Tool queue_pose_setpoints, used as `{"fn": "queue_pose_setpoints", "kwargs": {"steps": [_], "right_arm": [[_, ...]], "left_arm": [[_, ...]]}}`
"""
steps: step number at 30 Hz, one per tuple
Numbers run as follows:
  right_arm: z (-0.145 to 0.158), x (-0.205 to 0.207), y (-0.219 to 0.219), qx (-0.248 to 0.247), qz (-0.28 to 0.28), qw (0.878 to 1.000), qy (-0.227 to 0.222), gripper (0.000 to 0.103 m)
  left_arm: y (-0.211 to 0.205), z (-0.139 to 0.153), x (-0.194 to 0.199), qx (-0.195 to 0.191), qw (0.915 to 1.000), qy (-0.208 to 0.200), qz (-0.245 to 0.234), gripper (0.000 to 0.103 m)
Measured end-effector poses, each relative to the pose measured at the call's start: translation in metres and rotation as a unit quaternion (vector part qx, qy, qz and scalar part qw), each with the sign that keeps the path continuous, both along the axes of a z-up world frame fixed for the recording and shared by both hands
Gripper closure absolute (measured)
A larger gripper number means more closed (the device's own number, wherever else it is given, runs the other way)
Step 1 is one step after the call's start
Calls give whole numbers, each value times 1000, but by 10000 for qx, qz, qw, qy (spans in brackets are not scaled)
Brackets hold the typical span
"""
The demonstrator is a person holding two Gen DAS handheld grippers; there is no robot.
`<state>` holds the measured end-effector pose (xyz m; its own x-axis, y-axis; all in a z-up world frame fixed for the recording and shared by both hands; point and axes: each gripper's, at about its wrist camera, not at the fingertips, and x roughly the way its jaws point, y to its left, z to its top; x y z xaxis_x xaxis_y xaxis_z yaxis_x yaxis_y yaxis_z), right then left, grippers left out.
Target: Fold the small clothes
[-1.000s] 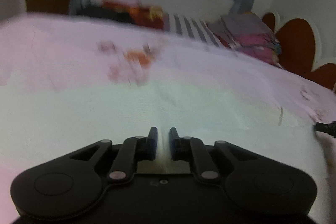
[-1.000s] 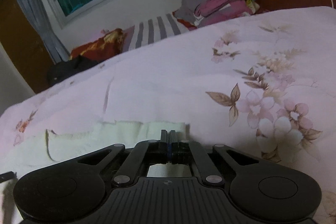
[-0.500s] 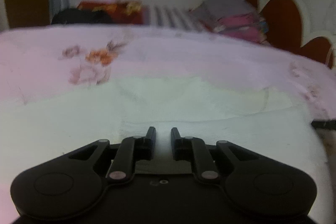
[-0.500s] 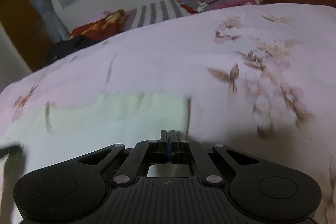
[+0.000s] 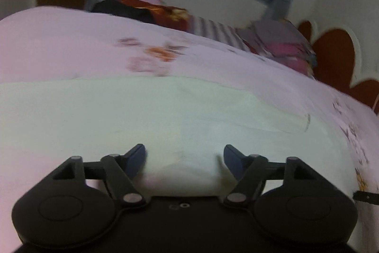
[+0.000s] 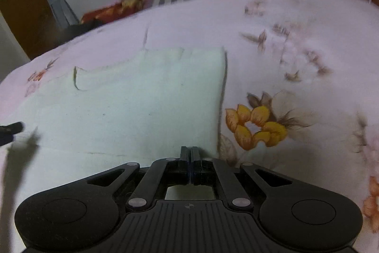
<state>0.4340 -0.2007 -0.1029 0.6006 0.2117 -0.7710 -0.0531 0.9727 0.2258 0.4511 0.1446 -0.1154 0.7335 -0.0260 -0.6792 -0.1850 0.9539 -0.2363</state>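
On the bed (image 6: 308,23), the left hand-held gripper (image 5: 184,155) is opening over the pale garment (image 6: 146,98), pads clear of it, while the right hand-held gripper (image 6: 190,158) pinches its near edge, jaws fully closed.

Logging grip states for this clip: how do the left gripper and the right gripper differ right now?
The left gripper has its jaws apart and opening, nothing pressed between the pads; the right gripper is shut. The left gripper sits over the middle of the pale garment; the right gripper is at its edge by the floral bedsheet, cloth seemingly pinched. Both point down over the garment.
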Motion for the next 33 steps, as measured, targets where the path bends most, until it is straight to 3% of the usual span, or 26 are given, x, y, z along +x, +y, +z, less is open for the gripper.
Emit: {"fn": "queue_pose_setpoints", "kwargs": {"steps": [4, 5, 6, 7, 8, 12, 14, 18, 22, 23, 24, 25, 28, 31, 33], "right_arm": [[14, -21, -1, 348, -258, 9987, -265, 103], [15, -24, -1, 418, -311, 9984, -232, 96], [17, -25, -1, 548, -306, 9979, -186, 87], [18, -26, 1, 678, -307, 9971, -170, 55], [19, -27, 4, 716, -336, 9967, -201, 42], [24, -28, 25, 673, -188, 9972, -252, 42], [26, -31, 37, 667, -157, 9972, -297, 42], [30, -29, 60, 665, -132, 9973, -294, 42], [36, -29, 78, 571, -49, 9978, -348, 42], [37, -30, 80, 555, -46, 9977, -375, 42], [39, -30, 81, 529, -54, 9978, -393, 42], [39, -30, 82, 493, -79, 9980, -391, 42], [40, -30, 78, 457, -182, 9981, -365, 42], [47, -35, 69, 520, -297, 9974, -407, 42], [50, -36, 67, 469, -311, 9976, -413, 42]], "left_arm": [[71, 5, -49, -163, 9959, -167, 879, 53], [96, 5, -64, -243, 9922, -174, 1209, 56], [118, 5, -79, -314, 9874, -208, 1537, 56], [138, 4, -91, -378, 9819, -220, 1845, 56], [161, 3, -105, -479, 9749, -227, 2164, 56], [225, 1, -138, -865, 9522, -361, 2907, 55], [244, -2, -144, -1091, 9444, -502, 3061, 55], [277, -19, -148, -1946, 9185, -837, 3339, 57], [292, -28, -138, -2432, 8997, -1164, 3433, 58], [293, -31, -133, -2516, 8966, -1223, 3434, 64], [295, -34, -129, -2574, 8962, -1222, 3400, 71], [298, -37, -123, -2571, 8984, -1147, 3372, 99], [306, -42, -117, -2623, 8938, -1211, 3431, 100], [296, -34, -115, -2281, 9029, -1374, 3374, 100], [293, -39, -105, -2279, 9076, -1035, 3371, 100]]}}
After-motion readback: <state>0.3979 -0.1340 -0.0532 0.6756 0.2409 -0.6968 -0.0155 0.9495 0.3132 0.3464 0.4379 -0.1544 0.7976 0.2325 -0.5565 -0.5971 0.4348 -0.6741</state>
